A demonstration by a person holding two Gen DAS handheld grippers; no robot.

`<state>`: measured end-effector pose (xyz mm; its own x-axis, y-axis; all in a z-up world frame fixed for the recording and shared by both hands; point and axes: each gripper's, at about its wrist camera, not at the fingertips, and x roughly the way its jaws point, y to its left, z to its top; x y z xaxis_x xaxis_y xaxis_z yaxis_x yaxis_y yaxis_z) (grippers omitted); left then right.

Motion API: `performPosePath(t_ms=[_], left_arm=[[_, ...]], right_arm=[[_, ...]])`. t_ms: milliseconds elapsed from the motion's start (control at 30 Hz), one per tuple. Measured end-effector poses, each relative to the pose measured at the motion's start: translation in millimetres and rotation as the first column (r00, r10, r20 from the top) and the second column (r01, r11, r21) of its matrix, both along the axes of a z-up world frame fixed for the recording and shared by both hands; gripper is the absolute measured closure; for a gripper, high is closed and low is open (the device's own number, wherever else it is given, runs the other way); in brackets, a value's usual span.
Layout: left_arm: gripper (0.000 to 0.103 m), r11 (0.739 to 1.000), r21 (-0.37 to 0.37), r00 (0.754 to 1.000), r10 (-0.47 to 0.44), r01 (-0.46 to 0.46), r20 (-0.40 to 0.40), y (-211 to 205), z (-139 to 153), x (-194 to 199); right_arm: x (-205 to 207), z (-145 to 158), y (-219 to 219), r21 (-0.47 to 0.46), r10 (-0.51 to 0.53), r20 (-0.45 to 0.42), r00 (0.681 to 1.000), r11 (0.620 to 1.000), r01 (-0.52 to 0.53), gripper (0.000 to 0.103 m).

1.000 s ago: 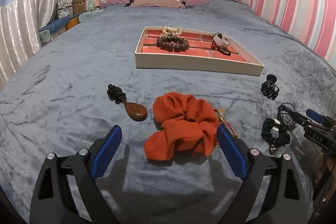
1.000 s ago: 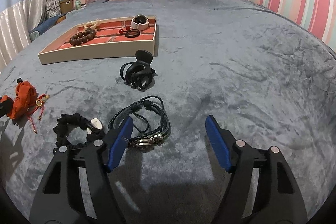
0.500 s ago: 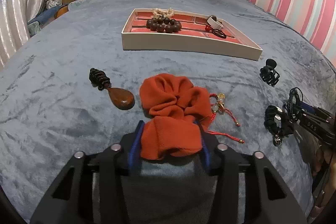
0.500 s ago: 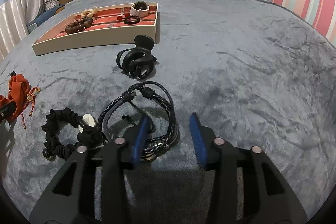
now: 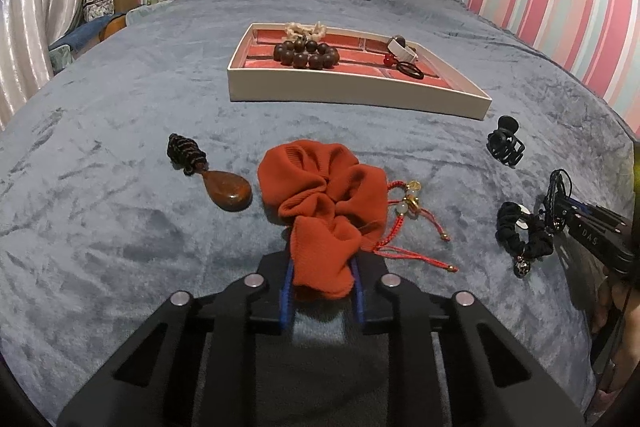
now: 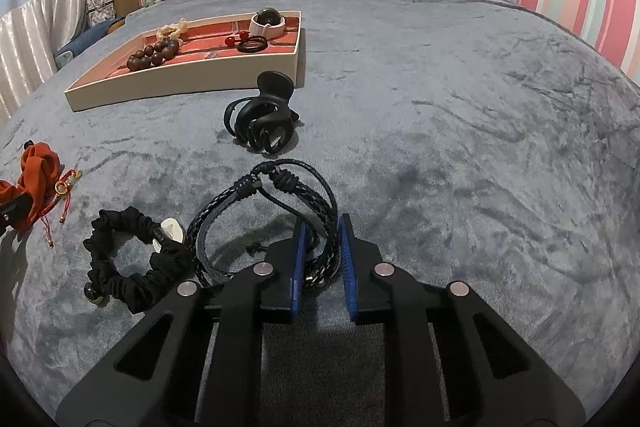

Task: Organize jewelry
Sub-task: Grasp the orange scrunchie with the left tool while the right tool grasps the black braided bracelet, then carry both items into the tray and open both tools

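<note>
While both sets of jaws close at once, the left gripper (image 5: 322, 277) pinches the near fold of an orange scrunchie (image 5: 324, 203) at lower centre of its frame, the blue pads already pressing the cloth. The right gripper (image 6: 322, 259) narrows on the cords of a dark braided bracelet (image 6: 276, 211), low in its own view, and appears to touch them. Both pieces lie on the grey blanket (image 6: 460, 131) (a soft surface, so each grip takes a raised edge). Their likely destination, the red-lined tray (image 5: 360, 93), sits upper centre, already holding a wooden bead bracelet (image 5: 306, 54).
</note>
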<state>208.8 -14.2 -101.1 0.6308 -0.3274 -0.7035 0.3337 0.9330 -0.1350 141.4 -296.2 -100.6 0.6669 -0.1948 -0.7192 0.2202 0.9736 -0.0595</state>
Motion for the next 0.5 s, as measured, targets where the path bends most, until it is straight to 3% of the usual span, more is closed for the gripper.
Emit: performPosePath(t_ms=[100,167,500], left_arm=[[0.082,1.0,-0.008,1.0,0.004,-0.004,0.007,1.8,1.1,-0.9],[0.082,1.0,-0.013,1.0,0.01,-0.01,0.011,3.3,1.6,-1.5],[0.082,0.999,-0.025,0.999,0.032,-0.032,0.004,7.9,4.6,0.7]], right_arm=[[-0.5,0.5,0.3,-0.001,0.002,0.003,1.0,1.0,-0.002,0.088],[-1.0,1.1,0.2,0.002,0.001,0.007,1.0,1.0,-0.001,0.094],[-5.9,6.3,1.9,0.002,0.008,0.031,0.999,1.0,-0.008,0.096]])
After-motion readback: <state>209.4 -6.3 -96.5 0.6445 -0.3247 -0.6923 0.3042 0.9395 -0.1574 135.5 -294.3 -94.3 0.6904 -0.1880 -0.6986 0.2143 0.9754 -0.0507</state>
